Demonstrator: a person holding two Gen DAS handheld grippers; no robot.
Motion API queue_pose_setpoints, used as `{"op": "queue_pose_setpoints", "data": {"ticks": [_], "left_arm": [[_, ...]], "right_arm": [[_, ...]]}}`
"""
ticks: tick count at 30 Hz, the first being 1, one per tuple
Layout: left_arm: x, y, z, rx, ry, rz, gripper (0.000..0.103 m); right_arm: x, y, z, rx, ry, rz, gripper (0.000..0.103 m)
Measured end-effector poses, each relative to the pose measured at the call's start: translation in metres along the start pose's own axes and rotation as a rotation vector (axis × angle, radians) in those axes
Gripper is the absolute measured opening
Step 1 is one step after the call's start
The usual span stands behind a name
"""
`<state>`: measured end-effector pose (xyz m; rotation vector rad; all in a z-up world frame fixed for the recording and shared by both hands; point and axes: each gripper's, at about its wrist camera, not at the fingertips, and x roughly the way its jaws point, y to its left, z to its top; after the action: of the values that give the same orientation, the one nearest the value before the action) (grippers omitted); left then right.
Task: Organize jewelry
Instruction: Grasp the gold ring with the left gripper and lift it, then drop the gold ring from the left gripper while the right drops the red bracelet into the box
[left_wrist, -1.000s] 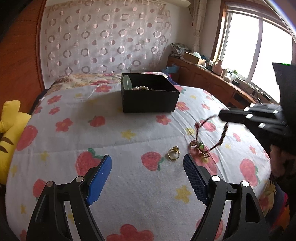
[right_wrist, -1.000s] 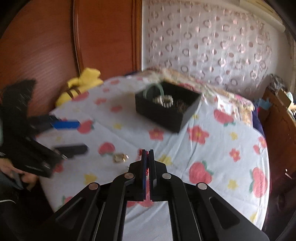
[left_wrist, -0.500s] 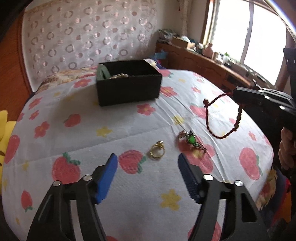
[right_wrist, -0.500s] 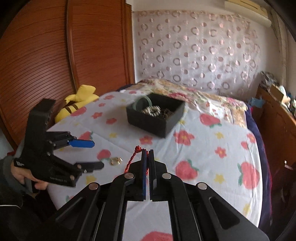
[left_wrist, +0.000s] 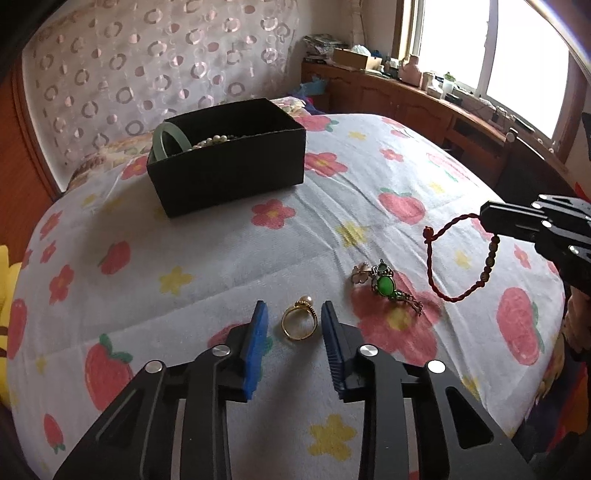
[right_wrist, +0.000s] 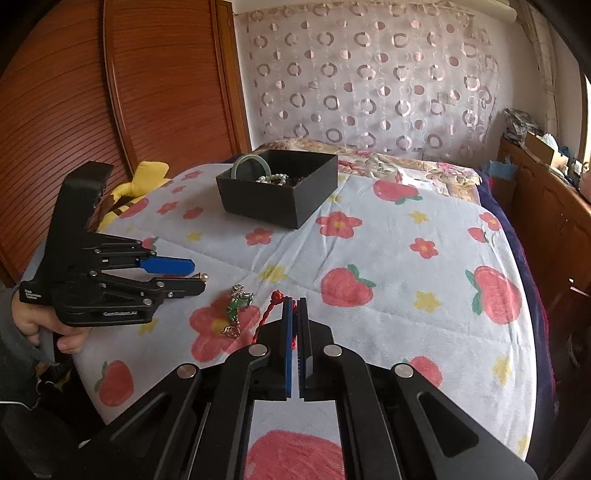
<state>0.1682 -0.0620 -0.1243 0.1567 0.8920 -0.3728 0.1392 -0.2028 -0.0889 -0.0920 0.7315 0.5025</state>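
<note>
Since a second ago the left gripper (left_wrist: 291, 325) has dropped toward the bedspread (left_wrist: 207, 266) and narrowed its jaws, so that its blue pads (left_wrist: 258, 332) now flank the gold ring (left_wrist: 300, 323), which earlier lay well ahead of them. The jaws stand partly spread, each pad just beside the band without visibly touching it; straddling it this way looks like preparation to close across its width. The ring lies flat on the cloth with its small pearl pointing away from the camera. Over the same second the right gripper (right_wrist: 295, 325) has lifted the red cord bracelet (left_wrist: 461, 258) clear of the bed. Its jaws are pressed together on the cord, and the loop hangs free beneath the tips with its beaded stretch on the near side, probably held high so it does not drag on the fabric or snag the green-stone pendant (left_wrist: 386, 286) resting on the bedspread close below it. Farther back sits the black box (left_wrist: 229, 173), open at the top, already holding a pale green bangle (left_wrist: 168, 142) and a string of pearls (left_wrist: 214, 140); it appears to be where both pieces are headed.
</note>
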Motion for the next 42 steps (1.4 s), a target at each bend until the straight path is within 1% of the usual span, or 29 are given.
{"op": "queue_pose_setpoints", "data": {"ticks": [6, 11, 15, 19, 25, 31, 35, 38, 42], "left_arm": [[-0.003, -0.002, -0.003, 0.024, -0.004, -0.025, 0.018], [-0.015, 0.002, 0.002, 0.002, -0.045, -0.028, 0.018], [-0.028, 0.010, 0.011, -0.023, -0.088, -0.025, 0.018], [-0.036, 0.021, 0.021, -0.045, -0.121, -0.006, 0.019], [-0.045, 0.031, 0.034, -0.064, -0.154, 0.009, 0.019], [-0.047, 0.041, 0.040, -0.084, -0.174, 0.016, 0.019], [-0.046, 0.051, 0.042, -0.117, -0.191, 0.009, 0.019], [-0.047, 0.056, 0.048, -0.122, -0.206, 0.014, 0.019], [-0.047, 0.062, 0.062, -0.118, -0.223, 0.029, 0.019]], "right_arm": [[0.000, 0.003, 0.005, -0.012, -0.001, 0.004, 0.003], [0.000, 0.008, 0.013, -0.024, -0.013, 0.005, 0.003], [-0.001, 0.012, 0.025, -0.040, -0.030, 0.003, 0.003], [-0.001, 0.015, 0.040, -0.056, -0.051, 0.000, 0.003], [0.000, 0.020, 0.058, -0.073, -0.075, -0.001, 0.003], [0.005, 0.026, 0.080, -0.096, -0.095, -0.004, 0.003], [0.016, 0.028, 0.105, -0.108, -0.121, -0.010, 0.003], [0.027, 0.027, 0.122, -0.109, -0.131, -0.019, 0.003], [0.056, 0.022, 0.142, -0.076, -0.119, -0.022, 0.003]]}}
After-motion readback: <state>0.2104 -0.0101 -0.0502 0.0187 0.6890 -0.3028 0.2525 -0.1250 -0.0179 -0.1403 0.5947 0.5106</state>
